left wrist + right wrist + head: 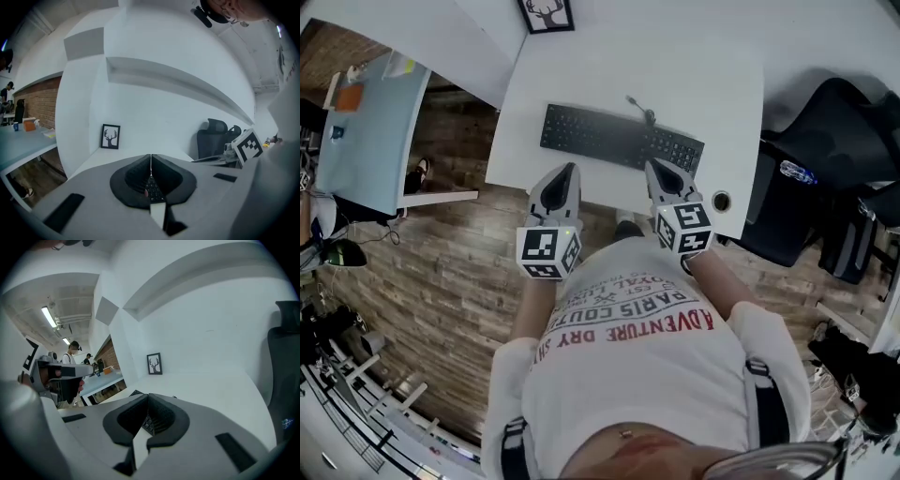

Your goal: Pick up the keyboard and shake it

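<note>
Step in hand: approach, no grasp yet. Keyboard (619,139) lies flat on the white worktop (609,66). Left tool (569,172) and right tool (655,170) are both clenched and empty, near its front edge. Next move likely needs both opened, set on the keyboard's ends, then clamped.

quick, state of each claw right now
left claw: closed, holding nothing
right claw: closed, holding nothing
</note>
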`<action>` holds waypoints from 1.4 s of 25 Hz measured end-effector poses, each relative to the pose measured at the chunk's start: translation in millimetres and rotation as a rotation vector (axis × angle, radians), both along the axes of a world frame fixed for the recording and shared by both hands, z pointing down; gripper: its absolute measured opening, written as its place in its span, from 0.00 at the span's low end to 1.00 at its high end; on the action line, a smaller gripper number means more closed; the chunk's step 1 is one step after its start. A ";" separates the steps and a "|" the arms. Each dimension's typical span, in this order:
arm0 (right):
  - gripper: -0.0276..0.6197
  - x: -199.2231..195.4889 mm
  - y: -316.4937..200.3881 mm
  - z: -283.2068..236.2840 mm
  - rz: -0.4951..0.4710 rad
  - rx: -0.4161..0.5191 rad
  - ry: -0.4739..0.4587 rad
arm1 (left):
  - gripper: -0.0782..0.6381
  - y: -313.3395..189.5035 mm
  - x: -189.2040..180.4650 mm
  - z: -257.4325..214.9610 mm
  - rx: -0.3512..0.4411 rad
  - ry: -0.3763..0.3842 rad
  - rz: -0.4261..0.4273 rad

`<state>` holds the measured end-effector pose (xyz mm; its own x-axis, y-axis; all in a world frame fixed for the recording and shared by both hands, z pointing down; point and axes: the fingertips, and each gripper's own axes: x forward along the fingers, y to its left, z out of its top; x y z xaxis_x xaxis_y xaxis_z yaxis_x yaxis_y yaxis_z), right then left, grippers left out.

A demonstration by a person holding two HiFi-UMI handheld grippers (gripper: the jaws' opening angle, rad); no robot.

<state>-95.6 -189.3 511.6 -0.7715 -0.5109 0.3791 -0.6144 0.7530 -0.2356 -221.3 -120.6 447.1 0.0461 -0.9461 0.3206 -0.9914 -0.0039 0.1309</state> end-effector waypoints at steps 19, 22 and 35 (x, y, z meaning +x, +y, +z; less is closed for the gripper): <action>0.08 28.9 -62.7 74.4 0.339 -0.315 -0.021 | 0.15 -92.0 -83.8 117.6 -0.227 0.106 0.252; 0.08 50.4 -65.3 92.1 0.394 -0.324 0.032 | 0.15 -93.0 -98.6 145.6 -0.333 0.216 0.254; 0.42 118.6 -83.4 152.1 0.389 -0.449 0.166 | 0.52 -109.6 -159.3 207.9 -0.472 0.273 0.217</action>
<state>23.0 -272.6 663.6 -0.4726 -0.5059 0.7216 -0.8799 0.3161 -0.3548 -380.6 -230.3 655.0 0.3626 -0.6633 0.6547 -0.9047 -0.0821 0.4180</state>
